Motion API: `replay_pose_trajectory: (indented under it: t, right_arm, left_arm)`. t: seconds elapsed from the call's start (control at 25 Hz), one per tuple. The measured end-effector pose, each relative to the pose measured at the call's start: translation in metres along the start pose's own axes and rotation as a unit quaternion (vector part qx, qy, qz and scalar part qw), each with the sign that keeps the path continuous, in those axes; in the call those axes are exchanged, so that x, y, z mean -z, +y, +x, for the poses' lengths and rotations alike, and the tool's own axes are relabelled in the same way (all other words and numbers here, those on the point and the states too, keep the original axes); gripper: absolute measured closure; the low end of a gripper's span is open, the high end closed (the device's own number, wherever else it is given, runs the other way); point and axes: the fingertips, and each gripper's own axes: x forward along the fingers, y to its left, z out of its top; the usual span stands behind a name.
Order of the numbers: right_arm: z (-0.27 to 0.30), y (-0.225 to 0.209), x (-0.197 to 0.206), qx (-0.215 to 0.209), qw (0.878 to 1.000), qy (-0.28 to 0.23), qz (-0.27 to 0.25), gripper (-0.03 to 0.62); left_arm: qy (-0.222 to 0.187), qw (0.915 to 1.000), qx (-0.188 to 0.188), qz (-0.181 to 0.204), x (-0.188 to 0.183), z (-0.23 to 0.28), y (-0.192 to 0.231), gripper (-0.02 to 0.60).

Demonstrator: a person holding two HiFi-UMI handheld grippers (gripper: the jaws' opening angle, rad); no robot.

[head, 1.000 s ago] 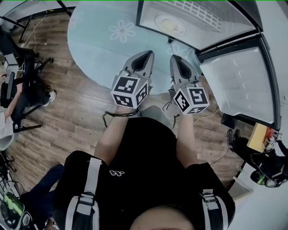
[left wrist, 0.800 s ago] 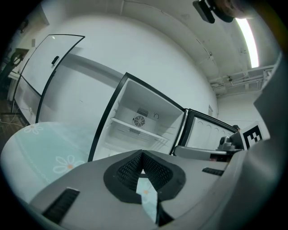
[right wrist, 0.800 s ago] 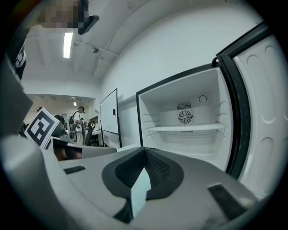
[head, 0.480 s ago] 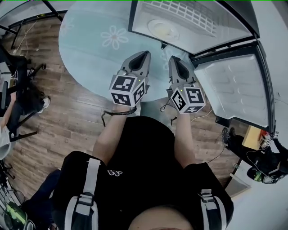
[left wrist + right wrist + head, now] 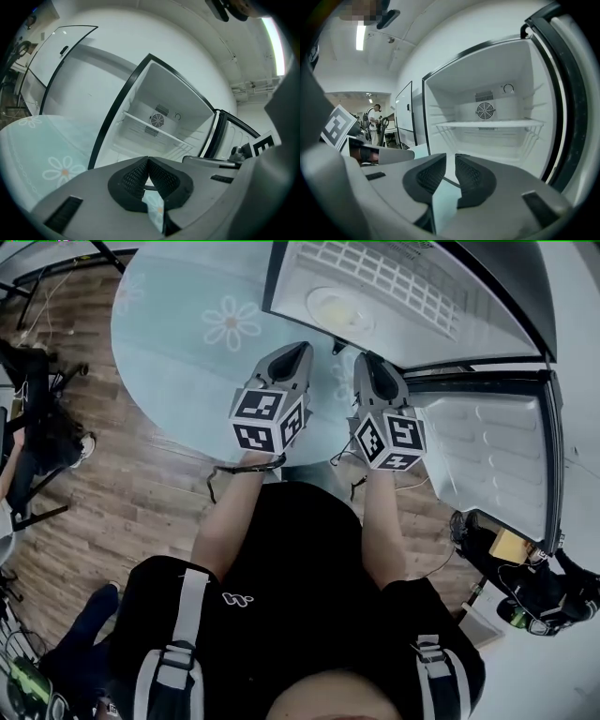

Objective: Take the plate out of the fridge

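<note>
A white plate (image 5: pixel 334 307) lies on a wire shelf inside the open fridge (image 5: pixel 403 296), at the top of the head view. Both grippers are held side by side in front of the fridge opening, short of it. My left gripper (image 5: pixel 298 352) (image 5: pixel 148 159) is shut with nothing in it. The jaws of my right gripper (image 5: pixel 367 362) (image 5: pixel 450 155) are opening, with a narrow gap and nothing between them. The right gripper view looks into the fridge at its white shelf (image 5: pixel 487 124); the plate does not show there.
The fridge door (image 5: pixel 492 460) stands swung open to the right of my right gripper. A round pale blue table (image 5: pixel 187 343) with flower prints lies under and left of the grippers. Chairs and cables (image 5: pixel 37 418) stand on the wood floor at the left.
Both grippers have moved forward, closer to the fridge opening, and the door now shows further round at the right. The left jaws stay shut.
</note>
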Motion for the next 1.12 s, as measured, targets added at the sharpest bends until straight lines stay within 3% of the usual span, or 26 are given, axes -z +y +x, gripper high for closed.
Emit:
replay_pose_trajectory:
  t: [0.08, 0.2, 0.28, 0.68, 1.12]
  right_arm:
    - [0.009, -0.008, 0.004, -0.001, 1.000, 0.009, 0.005, 0.530]
    - [0.023, -0.020, 0.014, -0.001, 1.000, 0.026, 0.009, 0.529]
    - [0.031, -0.029, 0.024, 0.000, 0.999, 0.040, 0.013, 0.491]
    - [0.070, -0.084, 0.049, 0.039, 0.995, 0.074, 0.048, 0.464]
    - [0.118, -0.128, 0.080, 0.069, 0.988, 0.128, 0.050, 0.464]
  left_arm:
    - [0.010, 0.9999, 0.003, -0.014, 0.006, 0.012, 0.003, 0.575]
    - [0.023, 0.9986, 0.011, -0.045, 0.015, 0.031, 0.006, 0.507]
    - [0.033, 0.9978, 0.007, -0.058, 0.023, 0.043, 0.009, 0.497]
    - [0.085, 0.9932, -0.022, -0.077, 0.062, 0.094, 0.028, 0.485]
    - [0.098, 0.9895, -0.071, -0.080, 0.077, 0.126, 0.056, 0.467]
